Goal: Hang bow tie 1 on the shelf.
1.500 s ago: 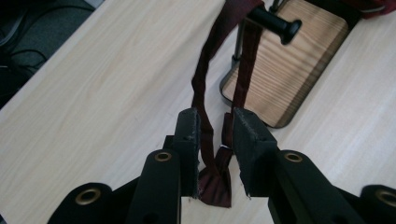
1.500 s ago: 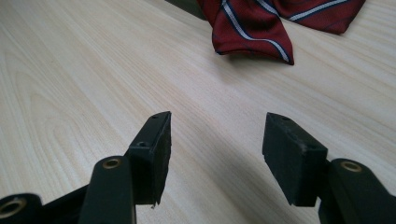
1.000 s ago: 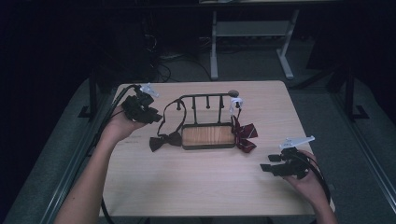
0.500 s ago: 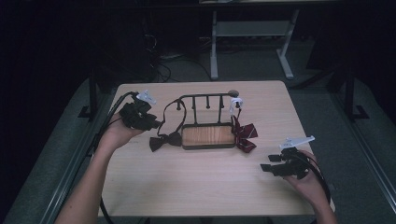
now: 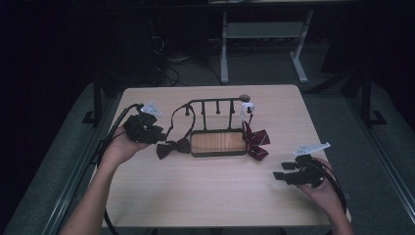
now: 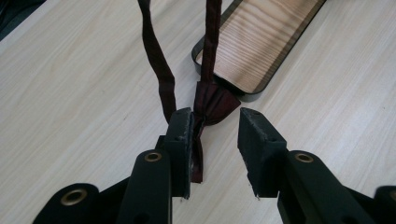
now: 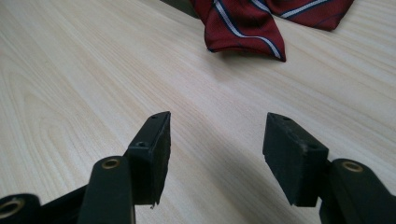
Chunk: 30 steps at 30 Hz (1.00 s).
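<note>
Bench (image 5: pixel 205 191): pale wood-grain top, rectangular with rounded corners; landmark for all entries below.

Striped bow tie (image 5: pixel 255 141): red with white and dark stripes, lay on the bench right of centre, a white clip (image 5: pixel 247 106) above it.

White metal frame (image 5: pixel 264 34): two legs and a crossbar, stood on the floor beyond the bench's far edge.

Cables (image 5: pixel 171 68): dark, tangled on the floor beyond the bench's far left corner.

Floor (image 5: pixel 342 117): grey, surrounded the bench on all sides.
</note>
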Available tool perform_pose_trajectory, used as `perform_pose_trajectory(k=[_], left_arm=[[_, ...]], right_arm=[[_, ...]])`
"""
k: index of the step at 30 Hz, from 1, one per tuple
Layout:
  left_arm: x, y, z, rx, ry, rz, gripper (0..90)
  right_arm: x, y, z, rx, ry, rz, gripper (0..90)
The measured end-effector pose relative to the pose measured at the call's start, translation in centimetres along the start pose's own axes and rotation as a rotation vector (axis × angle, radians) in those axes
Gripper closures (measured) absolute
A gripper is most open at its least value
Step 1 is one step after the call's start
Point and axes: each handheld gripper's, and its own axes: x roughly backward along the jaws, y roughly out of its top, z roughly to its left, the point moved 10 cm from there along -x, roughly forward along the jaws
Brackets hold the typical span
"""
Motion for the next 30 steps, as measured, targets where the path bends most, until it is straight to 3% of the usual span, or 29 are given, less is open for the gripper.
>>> perform_pose_trajectory(k=[30], left_arm=[[-0.7,-1.7,-2.3,-0.019,-0.022,-0.017,52.7]], right_arm=[[0.0,-0.1,-0.2,-0.001,-0.002,0.001,41.3]])
